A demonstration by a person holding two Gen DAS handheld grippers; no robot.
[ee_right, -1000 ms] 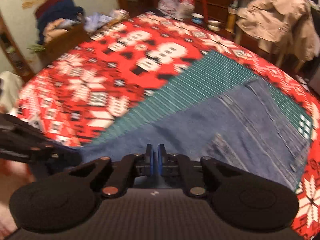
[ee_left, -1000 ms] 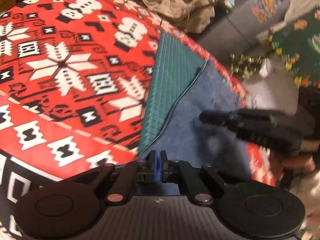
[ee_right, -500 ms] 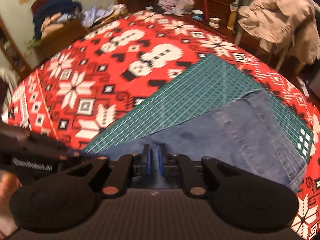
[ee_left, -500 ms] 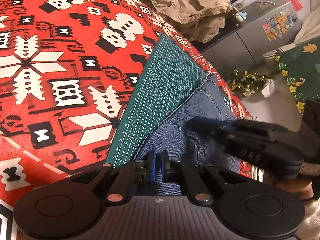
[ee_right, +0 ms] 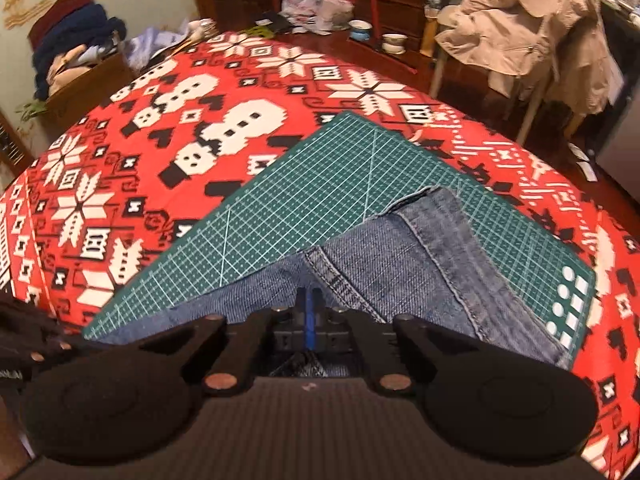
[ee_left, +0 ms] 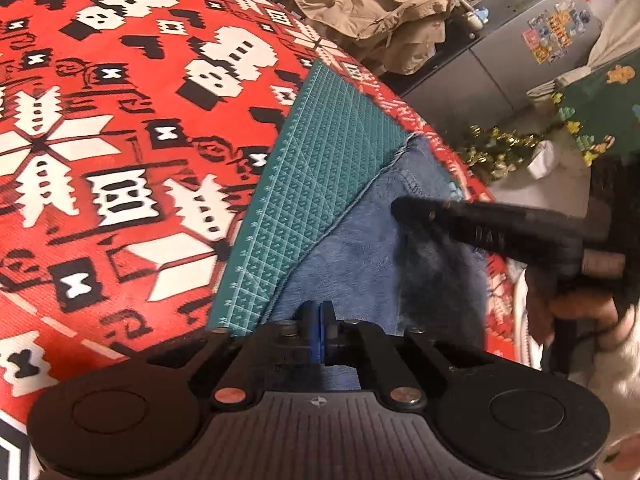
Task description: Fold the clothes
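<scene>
Jeans [ee_right: 432,272] lie on green cutting mat [ee_right: 320,184], lower centre, near edge hidden under both tools. Left gripper [ee_left: 319,320] and right gripper [ee_right: 309,312] each pinch denim. No legible writing; fridge stickers [ee_left: 554,36] upper right unreadable.

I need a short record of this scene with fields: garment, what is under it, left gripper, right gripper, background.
garment: blue jeans, partly lying on the mat
under it: green cutting mat on a red patterned tablecloth
left gripper: shut on the jeans' near edge
right gripper: shut on the jeans' near edge
background: beige jacket draped over a chair
</scene>
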